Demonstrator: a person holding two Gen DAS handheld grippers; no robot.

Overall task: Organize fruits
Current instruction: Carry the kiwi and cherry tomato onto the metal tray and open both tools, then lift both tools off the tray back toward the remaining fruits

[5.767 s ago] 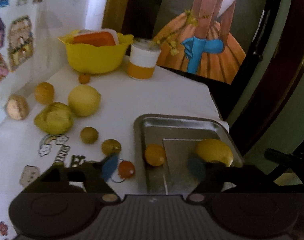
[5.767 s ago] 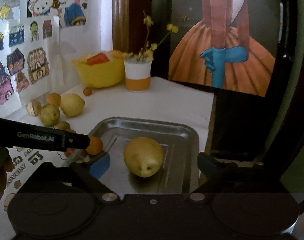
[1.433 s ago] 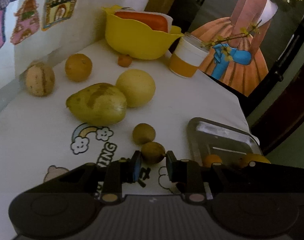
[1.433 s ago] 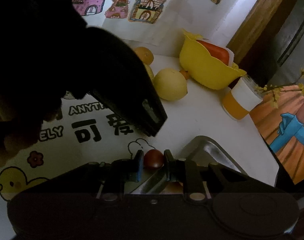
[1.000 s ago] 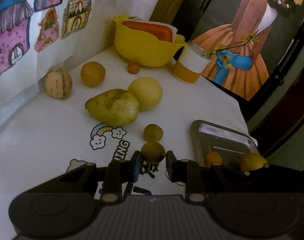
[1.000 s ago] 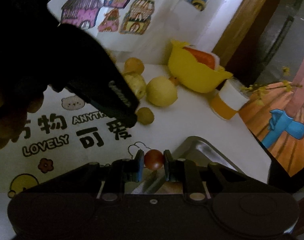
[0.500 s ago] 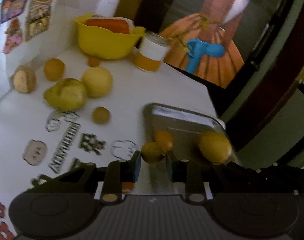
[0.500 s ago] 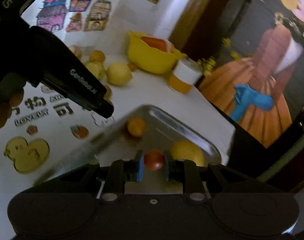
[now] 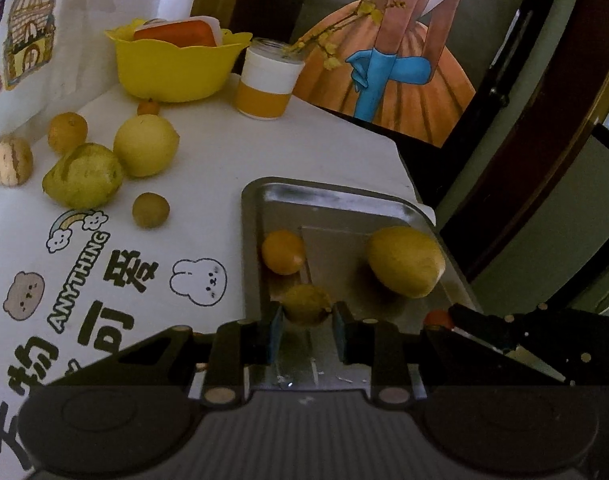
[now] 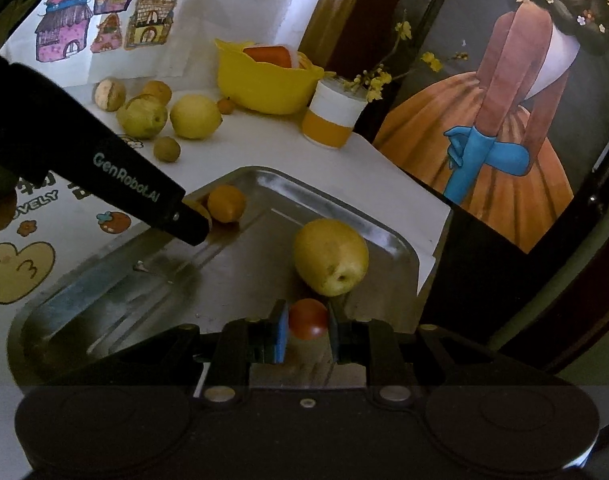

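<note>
Left tool [image 9: 307, 317]: closed on a small brownish-green fruit [image 9: 307, 303]; held low over the near-left part of the metal tray [image 9: 328, 196], just short of the small orange [image 9: 283, 252].
Right tool [image 10: 303, 326]: clamped on a small red fruit [image 10: 308, 319]; poised over the tray's near edge, close in front of the yellow pear [image 10: 331, 256]; contact with the pear impossible to tell.
Tray: already carried the orange at the left and the pear at the right; bare metal lay between them.
Tabletop [image 9: 224, 152]: held the unsorted fruit well apart from the tray; a larger pear [image 9: 82, 176], a lemon-like fruit [image 9: 146, 145], a small round brown fruit [image 9: 151, 210], two orange fruits and a pale striped one near the wall; a yellow bowl [image 9: 172, 68] and a cup [image 9: 269, 84] stood behind.
Step judged: release of both fruits into the tray.
Done well: lowered until each fruit nearly met the metal, then opened slowly; dropped from height, likely to roll on the smooth floor.
Spacing: red fruit best set in the bare middle, clear of the pear; brownish fruit kept off the orange.
Risk: the two tools worked close together over one tray; one release at a time seemed safer.
</note>
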